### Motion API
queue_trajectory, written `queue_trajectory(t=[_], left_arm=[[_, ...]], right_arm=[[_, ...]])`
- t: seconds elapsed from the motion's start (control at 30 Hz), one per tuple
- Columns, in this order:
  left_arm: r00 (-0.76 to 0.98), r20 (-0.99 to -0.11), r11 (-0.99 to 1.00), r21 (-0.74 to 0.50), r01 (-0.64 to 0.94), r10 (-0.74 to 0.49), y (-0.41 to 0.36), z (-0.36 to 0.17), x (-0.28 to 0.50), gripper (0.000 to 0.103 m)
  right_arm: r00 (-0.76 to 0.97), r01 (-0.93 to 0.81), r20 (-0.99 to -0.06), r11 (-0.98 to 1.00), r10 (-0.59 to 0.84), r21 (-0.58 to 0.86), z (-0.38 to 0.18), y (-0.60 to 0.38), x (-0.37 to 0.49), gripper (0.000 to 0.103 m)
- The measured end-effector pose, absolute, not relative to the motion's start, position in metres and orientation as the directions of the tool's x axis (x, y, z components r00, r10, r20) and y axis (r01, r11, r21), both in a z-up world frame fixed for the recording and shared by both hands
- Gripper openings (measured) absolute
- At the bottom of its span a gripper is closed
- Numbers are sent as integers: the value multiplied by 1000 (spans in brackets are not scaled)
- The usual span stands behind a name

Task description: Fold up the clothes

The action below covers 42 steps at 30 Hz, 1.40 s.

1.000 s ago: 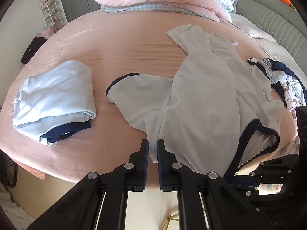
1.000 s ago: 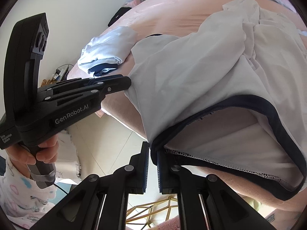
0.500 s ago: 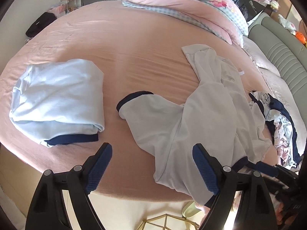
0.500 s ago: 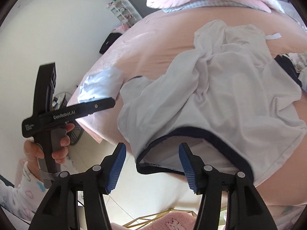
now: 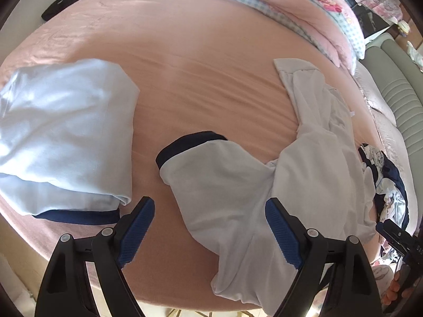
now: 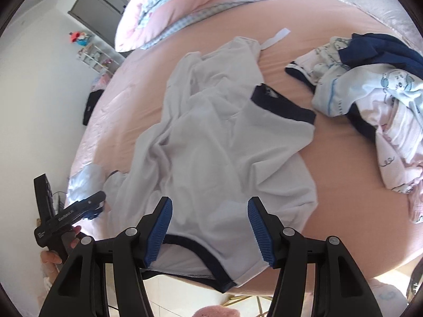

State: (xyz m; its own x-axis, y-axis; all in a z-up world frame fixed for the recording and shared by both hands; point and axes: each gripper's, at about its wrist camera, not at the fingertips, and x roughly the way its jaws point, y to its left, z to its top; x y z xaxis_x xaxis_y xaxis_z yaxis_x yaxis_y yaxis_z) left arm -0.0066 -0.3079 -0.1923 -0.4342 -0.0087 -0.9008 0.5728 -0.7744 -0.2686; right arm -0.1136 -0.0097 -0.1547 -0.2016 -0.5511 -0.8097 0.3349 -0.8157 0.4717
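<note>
Hovering over the near edge of the bed (image 5: 185,60), we hold both tools clear of the cloth, and neither grips anything. Our left gripper (image 5: 210,227) has its blue pads wide apart above the shirt (image 5: 232,185), which lies crumpled on the bed's pink sheet, its navy-cuffed sleeve (image 5: 185,145) reaching out toward the folded top (image 5: 63,132). That folded top sits near the bed's left edge, well apart from the shirt's body; we judge it a finished piece set aside to leave working room.

Our right gripper (image 6: 210,227) is opening, its pads not touching anything, with the shirt's navy collar (image 6: 195,261) showing below them where the cloth droops over the bed's near edge. The shirt looks spread lengthwise away from us, collar nearest, probably so we can flatten it before folding. It is not flat: ridges run up its middle, and the other sleeve (image 6: 283,116) points toward the pile (image 6: 370,111) of unfolded clothes on the bed's right side, close to it but not touching.

Beyond the shirt, at the bed's far side, a quilt (image 6: 201,2) is heaped out of the way. We judge the next step to be picking the shirt's edges and pulling them smooth; the collar overhang may slip off.
</note>
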Motion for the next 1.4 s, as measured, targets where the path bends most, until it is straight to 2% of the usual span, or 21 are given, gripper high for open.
queue_trajectory(t=[0.13, 0.33, 0.6, 0.77, 0.8, 0.83, 0.87, 0.9, 0.93, 0.97, 1.03, 1.2, 1.33, 1.4], left_arm=[[-455, -889, -713, -350, 607, 49, -317, -207, -5, 86], [-471, -880, -704, -367, 608, 52, -317, -203, -13, 86], [-484, -870, -663, -416, 622, 92, -322, -211, -33, 86], [-505, -859, -661, -430, 615, 89, -320, -210, -37, 86], [-509, -856, -663, -432, 611, 90, -320, -210, -38, 85], [-512, -854, -666, -433, 607, 88, -319, -210, -39, 80], [-512, -855, -672, -426, 605, 81, -318, -209, -40, 73], [-513, -855, -679, -419, 603, 73, -317, -208, -42, 53], [-514, -855, -683, -415, 601, 68, -316, -208, -43, 43], [-517, -853, -679, -421, 602, 71, -316, -208, -45, 42], [-512, -858, -684, -398, 611, 41, -314, -208, -44, 33], [-473, -876, -767, -235, 597, -99, -298, -201, -44, 21], [-461, -865, -810, -120, 574, -198, -289, -194, -45, 20], [-460, -859, -824, -83, 561, -226, -286, -191, -44, 20]], right_arm=[[-211, 315, -840, -848, -500, 426, -158, -4, -131, 59], [-194, 240, -884, -895, -425, 377, -174, -2, -156, 59], [-172, 86, -885, -901, -433, 425, -202, 3, -189, 59], [-191, 110, -911, -930, -365, 350, -206, -9, -196, 44], [-199, 127, -918, -938, -343, 323, -206, -12, -195, 36], [-207, 145, -924, -944, -321, 295, -206, -15, -194, 24], [-217, 167, -928, -948, -304, 272, -205, -18, -193, 18], [-223, 182, -929, -949, -296, 258, -206, -21, -192, 16], [-233, 195, -929, -950, -288, 245, -207, -23, -190, 14], [-246, 208, -928, -950, -279, 231, -207, -24, -188, 13], [-272, 245, -928, -951, -254, 189, -205, -29, -183, 12], [-354, 278, -922, -959, -160, 59, -196, -38, -170, 9], [-467, 288, -884, -949, -21, -130, -185, -41, -157, 5], [-508, 275, -861, -945, 15, -179, -176, -37, -155, 5]])
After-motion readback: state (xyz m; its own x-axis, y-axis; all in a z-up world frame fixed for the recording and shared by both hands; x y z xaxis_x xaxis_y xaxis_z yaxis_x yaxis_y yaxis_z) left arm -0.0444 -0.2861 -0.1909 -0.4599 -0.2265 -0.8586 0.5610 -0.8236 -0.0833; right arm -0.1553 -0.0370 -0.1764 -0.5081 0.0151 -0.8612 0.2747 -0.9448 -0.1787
